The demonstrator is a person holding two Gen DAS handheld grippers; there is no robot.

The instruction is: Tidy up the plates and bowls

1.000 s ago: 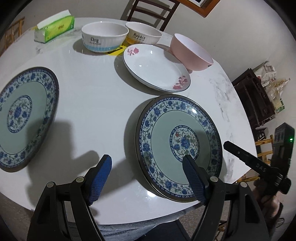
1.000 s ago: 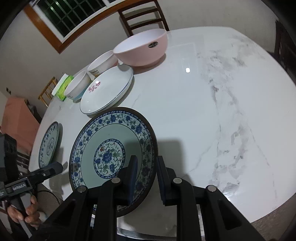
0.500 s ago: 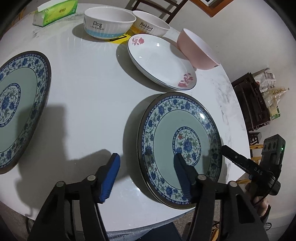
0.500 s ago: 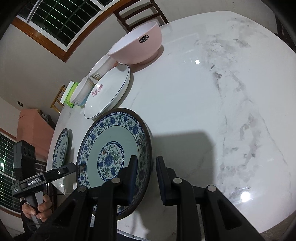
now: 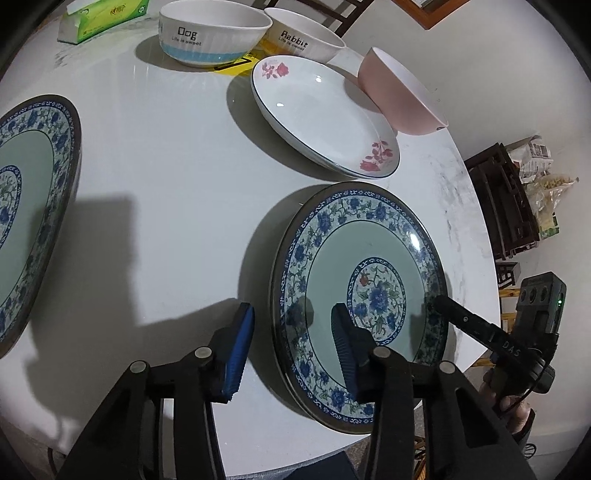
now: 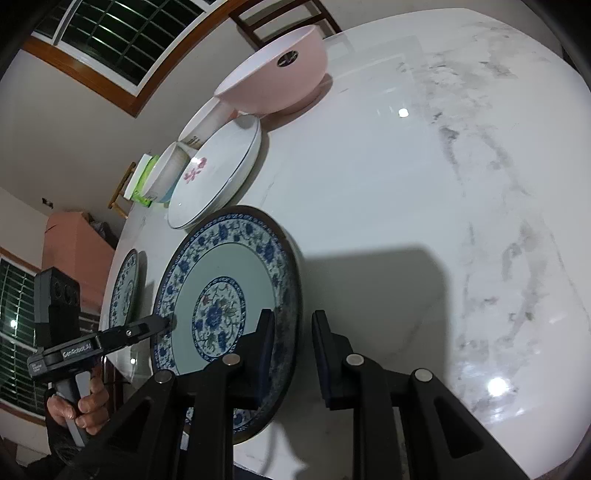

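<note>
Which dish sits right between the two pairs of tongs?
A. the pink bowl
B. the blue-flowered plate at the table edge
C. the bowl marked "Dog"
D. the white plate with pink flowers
B: the blue-flowered plate has the left tongs straddling one side of its rim and the right tongs straddling the opposite side.

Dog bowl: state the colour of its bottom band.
Light blue, on the Dog bowl; clearest in the left wrist view.
</note>
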